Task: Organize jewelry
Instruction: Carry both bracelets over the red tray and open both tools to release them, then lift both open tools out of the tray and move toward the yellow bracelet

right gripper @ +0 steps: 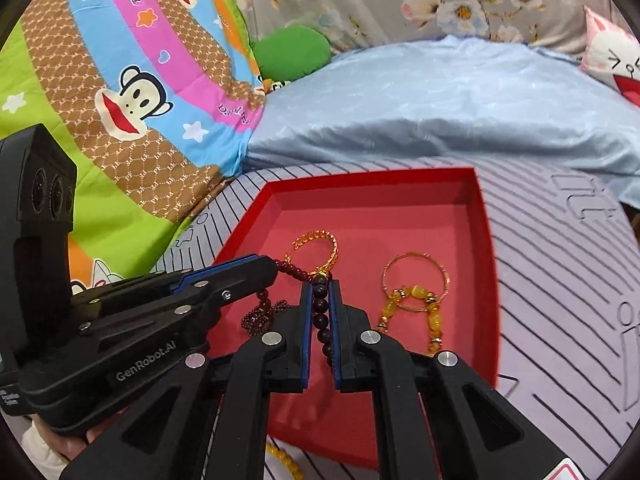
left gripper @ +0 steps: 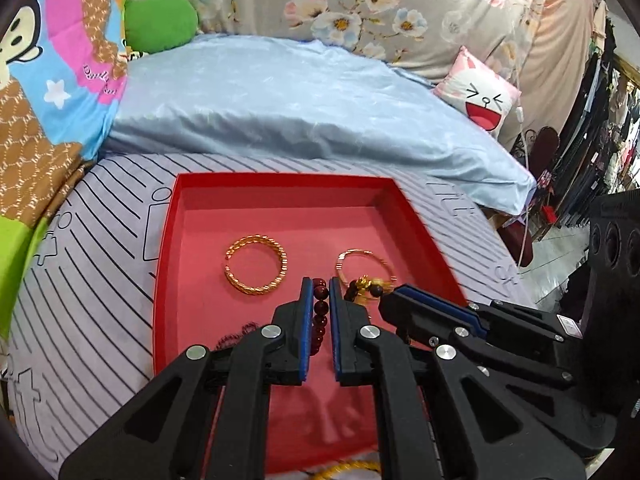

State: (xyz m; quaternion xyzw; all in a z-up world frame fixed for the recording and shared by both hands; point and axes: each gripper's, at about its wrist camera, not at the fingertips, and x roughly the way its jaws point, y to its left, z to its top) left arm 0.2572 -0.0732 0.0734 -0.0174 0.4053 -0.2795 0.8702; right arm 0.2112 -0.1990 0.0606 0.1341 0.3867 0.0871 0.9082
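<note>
Grippers, left [left gripper: 320, 282] and right [right gripper: 320, 285], both pinching dark red bead bracelet [right gripper: 322, 320] above red tray [left gripper: 280, 184] beside gold bangle [left gripper: 256, 266].

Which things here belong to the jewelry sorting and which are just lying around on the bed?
Part of the job:
red tray
dark bead bracelet, held by both the left gripper and the right gripper
twisted gold bangle
thin gold hoop
yellow bead bracelet

Just lying about:
blue pillow
cartoon blanket
cat cushion
green cushion
</note>
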